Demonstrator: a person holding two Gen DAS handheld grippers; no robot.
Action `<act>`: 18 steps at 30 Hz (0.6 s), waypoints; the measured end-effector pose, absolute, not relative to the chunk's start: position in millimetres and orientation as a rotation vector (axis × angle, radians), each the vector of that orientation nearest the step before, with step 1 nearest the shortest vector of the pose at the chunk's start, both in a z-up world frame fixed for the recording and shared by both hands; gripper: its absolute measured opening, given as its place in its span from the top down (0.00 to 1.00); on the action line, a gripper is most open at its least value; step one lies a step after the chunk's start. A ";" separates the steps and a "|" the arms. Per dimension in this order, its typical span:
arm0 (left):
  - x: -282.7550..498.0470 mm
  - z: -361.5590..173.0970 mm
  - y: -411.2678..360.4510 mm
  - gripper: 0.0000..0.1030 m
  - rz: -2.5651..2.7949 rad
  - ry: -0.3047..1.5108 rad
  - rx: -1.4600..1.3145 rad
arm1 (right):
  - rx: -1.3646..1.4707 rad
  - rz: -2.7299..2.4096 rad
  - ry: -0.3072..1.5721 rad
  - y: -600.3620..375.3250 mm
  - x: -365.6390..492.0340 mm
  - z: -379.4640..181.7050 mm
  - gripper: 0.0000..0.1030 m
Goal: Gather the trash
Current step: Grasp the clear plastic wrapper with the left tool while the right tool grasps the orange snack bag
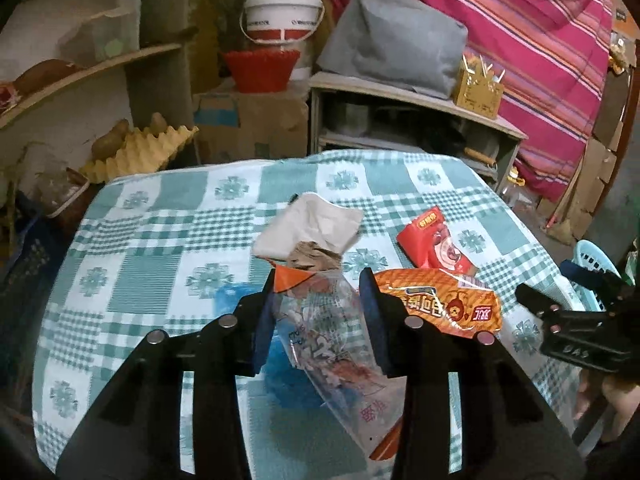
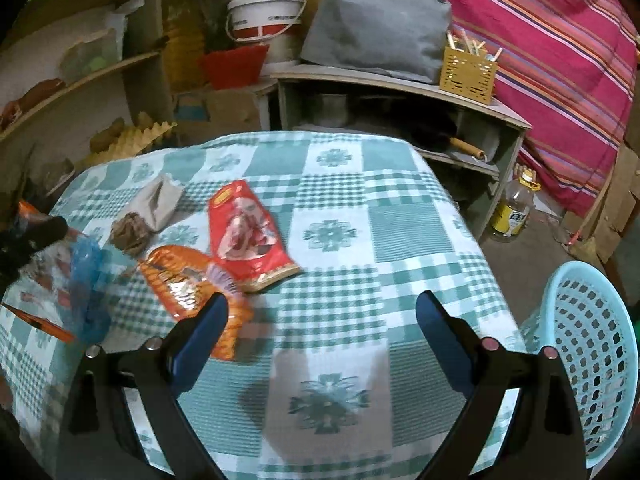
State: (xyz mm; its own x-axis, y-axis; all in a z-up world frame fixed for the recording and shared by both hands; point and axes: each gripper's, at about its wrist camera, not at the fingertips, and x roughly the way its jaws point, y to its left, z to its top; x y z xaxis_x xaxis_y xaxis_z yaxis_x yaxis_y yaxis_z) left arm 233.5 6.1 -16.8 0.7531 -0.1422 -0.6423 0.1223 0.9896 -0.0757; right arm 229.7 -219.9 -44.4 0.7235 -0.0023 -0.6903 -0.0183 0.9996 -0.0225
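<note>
Cluttered storeroom, checkered counter (image 2: 360, 216): left tongs (image 1: 318, 280) clenched on clear printed wrapper (image 1: 320, 320), right tongs (image 2: 322, 312) released, orange packet (image 2: 180, 276), red packet (image 2: 244, 232), paper bag (image 2: 154, 200) still out, basket (image 2: 592, 344) waiting.

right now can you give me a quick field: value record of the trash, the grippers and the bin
left hand-held gripper: closed on a clear printed wrapper, lifted off the tablecloth
right hand-held gripper: open, empty, over the cloth
still on table: orange snack bag, red snack bag, beige paper bag, crumpled brown paper, blue plastic
bin: light blue basket, beside the table at the right edge of the right wrist view
bin contents: cannot tell
</note>
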 end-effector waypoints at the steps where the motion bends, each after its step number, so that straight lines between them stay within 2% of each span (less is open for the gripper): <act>1: 230.6 -15.2 11.1 0.63 -0.143 0.699 -0.036 | -0.033 0.013 0.764 -216.4 229.6 -45.4 0.10; 10: 214.2 -13.7 55.7 0.63 -0.099 0.688 -0.092 | -0.049 0.045 0.831 -185.0 242.6 -65.0 0.11; 11: 211.8 -13.6 59.4 0.63 -0.091 0.685 -0.090 | -0.047 0.047 0.842 -182.2 244.8 -68.0 0.13; 14: 205.8 -13.2 67.8 0.63 -0.082 0.679 -0.087 | -0.054 0.069 0.874 -173.3 250.3 -74.9 0.30; 16: 204.0 -12.9 71.4 0.63 -0.079 0.677 -0.088 | -0.059 0.087 0.887 -167.5 251.4 -79.0 0.33; 18: 201.8 -12.3 75.4 0.63 -0.074 0.674 -0.088 | -0.069 0.094 0.884 -161.9 250.5 -80.5 0.42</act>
State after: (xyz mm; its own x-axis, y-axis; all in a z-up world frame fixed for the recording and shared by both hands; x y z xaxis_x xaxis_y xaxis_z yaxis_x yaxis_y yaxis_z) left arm 201.8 75.4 -12.3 0.7790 -0.0968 -0.6195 0.0401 0.9937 -0.1049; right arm 250.5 -161.9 -80.5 0.6301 0.0538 -0.7747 -0.1106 0.9936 -0.0210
